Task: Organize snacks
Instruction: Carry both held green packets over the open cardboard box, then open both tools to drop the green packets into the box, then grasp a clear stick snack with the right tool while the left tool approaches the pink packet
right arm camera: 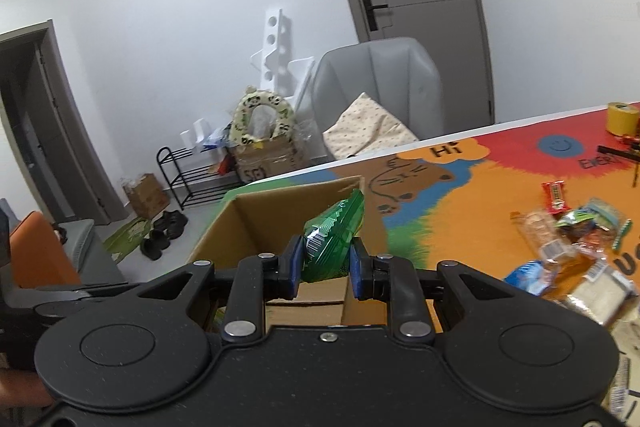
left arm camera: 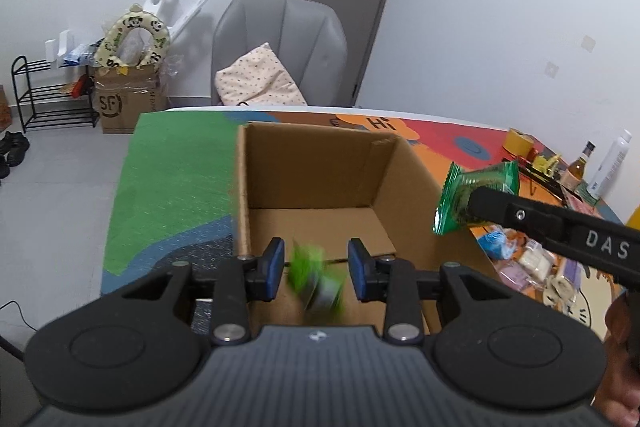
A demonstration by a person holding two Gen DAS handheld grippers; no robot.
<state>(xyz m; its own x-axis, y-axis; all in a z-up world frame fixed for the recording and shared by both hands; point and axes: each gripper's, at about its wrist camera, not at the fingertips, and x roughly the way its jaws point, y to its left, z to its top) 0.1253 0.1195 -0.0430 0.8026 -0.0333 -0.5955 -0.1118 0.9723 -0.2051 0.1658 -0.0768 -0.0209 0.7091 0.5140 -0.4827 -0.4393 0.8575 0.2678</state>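
Observation:
An open cardboard box (left arm camera: pixel 320 167) stands on the colourful table mat; it also shows in the right wrist view (right arm camera: pixel 256 223). My left gripper (left arm camera: pixel 316 269) is open over the box, and a blurred light-green snack packet (left arm camera: pixel 316 281) is in the air between its fingers, free of them. My right gripper (right arm camera: pixel 325 263) is shut on a dark green snack packet (right arm camera: pixel 334 235) at the box's right rim; in the left wrist view that packet (left arm camera: pixel 476 195) sits at the right gripper's tip (left arm camera: pixel 472 205).
A pile of loose snack packets (right arm camera: pixel 576 251) lies on the mat to the right of the box. Bottles (left arm camera: pixel 580 167) and a yellow tape roll (right arm camera: pixel 622 117) stand at the table's far right. A grey chair (left arm camera: pixel 280 43) is behind the table.

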